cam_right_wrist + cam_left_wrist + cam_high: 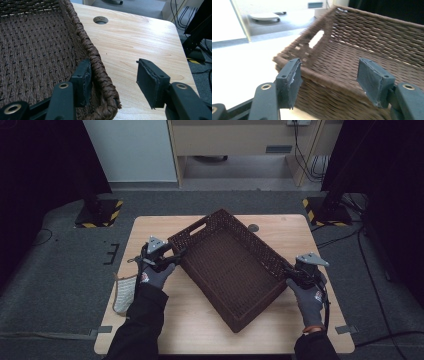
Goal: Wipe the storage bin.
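Observation:
A dark brown woven basket (231,266) lies turned at an angle on the wooden table (280,232), and nothing shows inside it. My left gripper (176,255) is at the basket's left rim, near the end with the handle slot (316,38). In the left gripper view the left gripper (332,80) is open, and the rim of the basket (362,37) runs between its pads. My right gripper (290,274) is at the right rim. The right gripper (116,82) is open astride that rim, with one pad inside the basket (37,45) and one outside.
A pale quilted cloth (124,293) hangs over the table's left edge beside my left forearm. A round cable hole (253,227) sits behind the basket. Bare wood lies to the right of the basket (140,42). Two stands with striped bases (100,213) flank the table's far side.

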`<state>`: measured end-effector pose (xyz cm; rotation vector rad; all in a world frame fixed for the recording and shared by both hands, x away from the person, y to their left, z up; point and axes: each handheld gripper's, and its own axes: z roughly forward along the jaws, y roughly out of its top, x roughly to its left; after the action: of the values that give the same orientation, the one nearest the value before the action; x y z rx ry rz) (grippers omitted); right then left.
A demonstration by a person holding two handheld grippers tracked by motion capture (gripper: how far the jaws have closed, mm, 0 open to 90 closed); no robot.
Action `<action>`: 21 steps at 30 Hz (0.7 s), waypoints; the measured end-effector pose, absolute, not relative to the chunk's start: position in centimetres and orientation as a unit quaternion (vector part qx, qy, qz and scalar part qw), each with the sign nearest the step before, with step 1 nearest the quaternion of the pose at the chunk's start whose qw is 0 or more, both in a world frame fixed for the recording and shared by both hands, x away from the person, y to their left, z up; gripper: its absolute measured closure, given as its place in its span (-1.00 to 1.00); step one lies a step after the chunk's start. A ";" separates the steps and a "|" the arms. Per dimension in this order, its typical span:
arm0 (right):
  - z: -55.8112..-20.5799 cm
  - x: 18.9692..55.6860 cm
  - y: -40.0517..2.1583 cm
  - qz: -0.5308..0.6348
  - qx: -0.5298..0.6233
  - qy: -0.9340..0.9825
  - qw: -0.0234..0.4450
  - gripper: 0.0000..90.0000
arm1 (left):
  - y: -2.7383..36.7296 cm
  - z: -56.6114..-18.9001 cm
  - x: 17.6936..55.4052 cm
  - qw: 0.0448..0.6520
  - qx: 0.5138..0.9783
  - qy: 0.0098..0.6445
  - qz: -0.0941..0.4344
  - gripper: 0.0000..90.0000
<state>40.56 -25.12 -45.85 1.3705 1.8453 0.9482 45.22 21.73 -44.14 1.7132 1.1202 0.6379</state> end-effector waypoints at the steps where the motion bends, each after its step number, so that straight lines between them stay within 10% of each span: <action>1: -45.8 40.6 -25.1 0.361 0.522 0.702 0.322 0.03 | 21.9 -44.1 45.6 0.476 0.700 0.462 0.264 -0.25; 21: -44.1 39.7 -25.1 0.405 0.503 0.695 0.316 -0.09 | 22.8 -46.2 49.3 0.468 0.705 0.480 0.229 -0.13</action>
<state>39.71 -25.12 -44.14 1.3235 1.8307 1.0660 49.34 22.80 -46.18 1.7292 1.1780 0.5627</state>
